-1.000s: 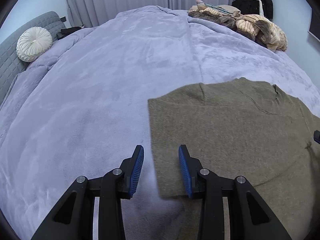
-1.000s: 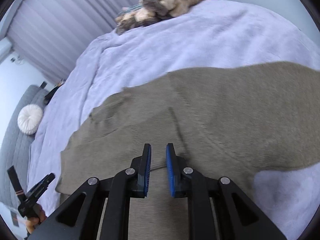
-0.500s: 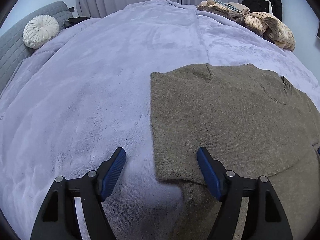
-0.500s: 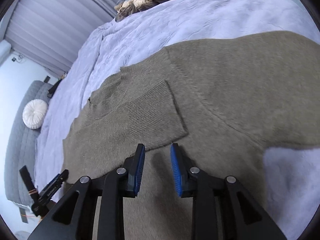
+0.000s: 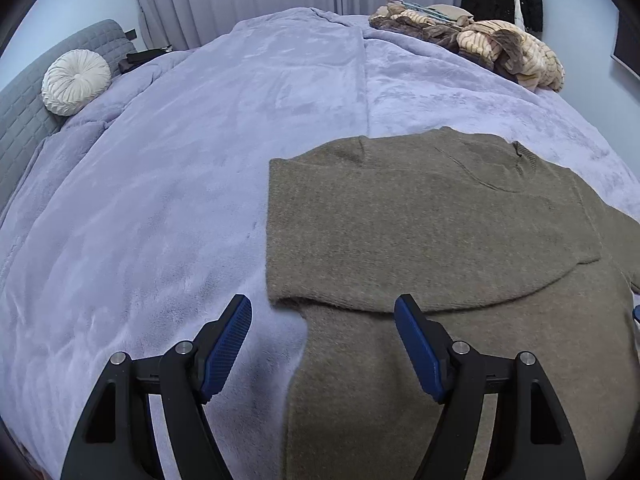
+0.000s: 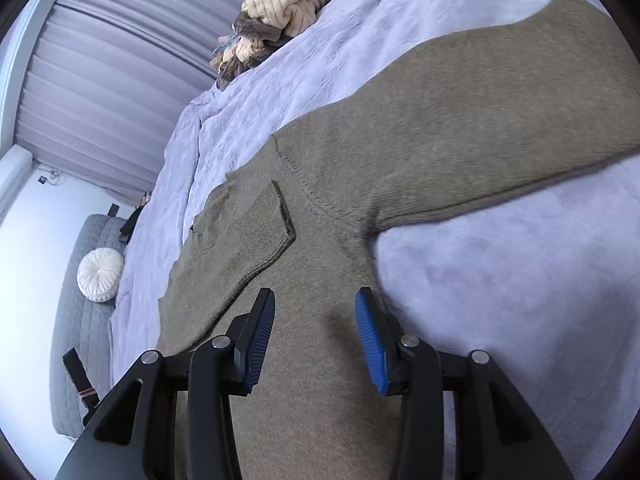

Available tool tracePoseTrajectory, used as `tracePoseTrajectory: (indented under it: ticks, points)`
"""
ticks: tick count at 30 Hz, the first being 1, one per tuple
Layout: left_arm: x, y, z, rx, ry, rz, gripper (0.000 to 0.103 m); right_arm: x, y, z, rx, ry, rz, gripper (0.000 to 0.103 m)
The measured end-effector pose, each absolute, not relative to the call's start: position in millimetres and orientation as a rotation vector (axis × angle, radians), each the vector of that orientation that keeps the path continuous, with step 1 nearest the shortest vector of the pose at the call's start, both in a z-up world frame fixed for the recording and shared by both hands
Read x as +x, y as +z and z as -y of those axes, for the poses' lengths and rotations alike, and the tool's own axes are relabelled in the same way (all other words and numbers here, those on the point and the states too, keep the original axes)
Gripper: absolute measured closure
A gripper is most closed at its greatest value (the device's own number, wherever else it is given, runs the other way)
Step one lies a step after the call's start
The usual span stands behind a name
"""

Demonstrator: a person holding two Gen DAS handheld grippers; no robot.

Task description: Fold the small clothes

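1. Left wrist view: my left gripper (image 5: 323,322) has just spread wide and holds nothing. It hovers over the near edge of the bed (image 5: 240,128), above the olive knit sweater (image 5: 420,232).
2. The sweater lies flat near that edge, one side already folded in.
3. Right wrist view: my right gripper (image 6: 315,322) has just been opening, empty, over the sweater's body; its unfolded sleeve (image 6: 500,128) stretches away to the right.
4. I judge the knit soft, limp and light. I would pinch the sleeve's cuff or the hem.
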State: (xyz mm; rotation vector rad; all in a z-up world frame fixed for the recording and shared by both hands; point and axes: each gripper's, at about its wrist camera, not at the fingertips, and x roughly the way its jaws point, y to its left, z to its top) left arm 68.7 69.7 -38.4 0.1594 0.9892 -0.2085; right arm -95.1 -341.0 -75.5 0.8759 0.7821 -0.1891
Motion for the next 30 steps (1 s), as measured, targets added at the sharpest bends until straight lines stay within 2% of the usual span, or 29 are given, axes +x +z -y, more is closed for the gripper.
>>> tracePoseTrajectory:
  ticks: [3, 8, 23, 24, 25, 26, 30]
  points:
    - [56.0, -36.3, -57.2, 0.169, -0.248, -1.005, 0.028, -108.5, -73.4, 347.8, 0.892, -0.200, -0.760, 0.050]
    - [38.4, -35.3, -36.5, 0.138, -0.299, -1.046, 0.028, -131.0, -72.3, 363.7, 0.917, -0.219, -0.722, 0.047]
    - [-7.5, -52.4, 44.5, 0.265, -0.416, -1.128, 0.028, -210.5, -64.6, 441.5, 1.043, -0.368, -0.506, 0.046]
    - [-9.2, -52.6, 49.2, 0.271, -0.419, -1.126, 0.026, -213.4, -63.7, 447.7, 1.048, -0.381, -0.495, 0.046]
    - [-10.4, -52.6, 53.5, 0.277, -0.423, -1.123, 0.019, -217.2, -62.6, 453.8, 1.060, -0.397, -0.481, 0.046]
    - [-11.5, -51.9, 56.7, 0.279, -0.426, -1.116, 0.003, -222.0, -61.0, 460.7, 1.074, -0.420, -0.462, 0.046]
    - [-18.9, -46.5, 73.4, 0.317, -0.456, -1.071, 0.000, -236.6, -58.3, 481.0, 1.130, -0.491, -0.400, 0.040]
